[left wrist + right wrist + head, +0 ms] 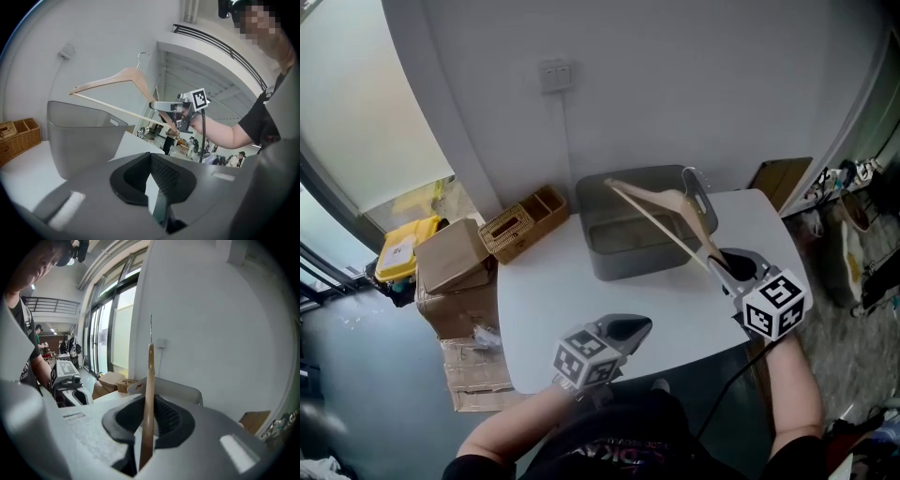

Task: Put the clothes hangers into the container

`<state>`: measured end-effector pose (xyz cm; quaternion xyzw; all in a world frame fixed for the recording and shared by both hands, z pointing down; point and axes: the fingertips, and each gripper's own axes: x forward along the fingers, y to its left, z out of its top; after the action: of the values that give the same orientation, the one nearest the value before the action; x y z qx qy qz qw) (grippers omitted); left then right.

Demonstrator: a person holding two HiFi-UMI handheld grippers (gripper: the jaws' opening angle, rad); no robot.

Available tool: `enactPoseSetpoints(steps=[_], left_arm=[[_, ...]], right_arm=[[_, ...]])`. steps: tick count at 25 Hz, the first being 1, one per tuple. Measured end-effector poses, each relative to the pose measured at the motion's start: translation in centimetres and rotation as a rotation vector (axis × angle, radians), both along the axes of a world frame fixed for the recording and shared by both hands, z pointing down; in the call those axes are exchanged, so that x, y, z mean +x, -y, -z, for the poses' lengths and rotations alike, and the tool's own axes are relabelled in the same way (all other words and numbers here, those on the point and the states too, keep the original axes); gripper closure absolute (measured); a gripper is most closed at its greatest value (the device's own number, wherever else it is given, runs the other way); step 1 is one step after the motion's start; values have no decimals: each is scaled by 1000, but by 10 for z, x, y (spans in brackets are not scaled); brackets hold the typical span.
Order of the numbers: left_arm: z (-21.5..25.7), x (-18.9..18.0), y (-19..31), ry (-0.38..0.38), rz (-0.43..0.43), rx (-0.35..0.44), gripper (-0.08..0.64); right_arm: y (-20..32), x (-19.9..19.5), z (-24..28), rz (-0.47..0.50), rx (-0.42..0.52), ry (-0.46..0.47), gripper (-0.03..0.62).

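**Item: clothes hanger** [673, 200] [117, 77] [149, 380]. Pale wood, smooth, with sloped shoulders, a thin straight lower bar and a metal hook. We find it in the air, tilted over the right half of the container and clear of its rim. One shoulder end is pinched in the right gripper [733, 267] [147, 423], whose jaws are pressed onto the wood. The far end reaches toward the container's rear left corner.

**Container** [633, 264] [79, 136] [178, 387]. Grey plastic, matte, rectangular with rounded corners and an open top. We note a handle slot near its rim. It stands at the back of the table, close to the wall, with its mouth directly below the hanger.

**Left gripper** [628, 328] [149, 173]. We see it low over the near edge of the table, jaws a narrow gap apart with nothing between them. It is well apart from the container.

**Table** [553, 309]. White, smooth, with rounded corners. A bare stretch of top lies between the container's front wall and the left gripper.

**Surroundings.** A compartmented wicker basket [520, 225] [16, 133] sits at the table's left rear corner. Cardboard boxes [455, 253] stand just left of the table. A wall socket [555, 73] is on the plain grey wall above the container.
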<state>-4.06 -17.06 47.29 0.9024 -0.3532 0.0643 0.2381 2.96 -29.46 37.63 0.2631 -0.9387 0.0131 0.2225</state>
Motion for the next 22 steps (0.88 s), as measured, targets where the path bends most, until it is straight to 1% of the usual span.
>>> enactPoseSetpoints(steps=[4, 8, 15, 19, 22], left_arm=[[2, -2, 11, -9, 37, 11, 557], [4, -1, 23, -19, 86, 7, 557], [4, -1, 56, -22, 190, -1, 557], [-1, 0, 71, -33, 258, -10, 557], [-7, 1, 80, -26, 295, -23, 557]], right_arm=[[23, -9, 0, 78, 24, -106, 538], [51, -16, -8, 155, 22, -209, 538], [100, -38, -26, 297, 12, -347, 538], [120, -52, -43, 380, -5, -416, 538], [133, -64, -58, 439, -15, -461, 538]])
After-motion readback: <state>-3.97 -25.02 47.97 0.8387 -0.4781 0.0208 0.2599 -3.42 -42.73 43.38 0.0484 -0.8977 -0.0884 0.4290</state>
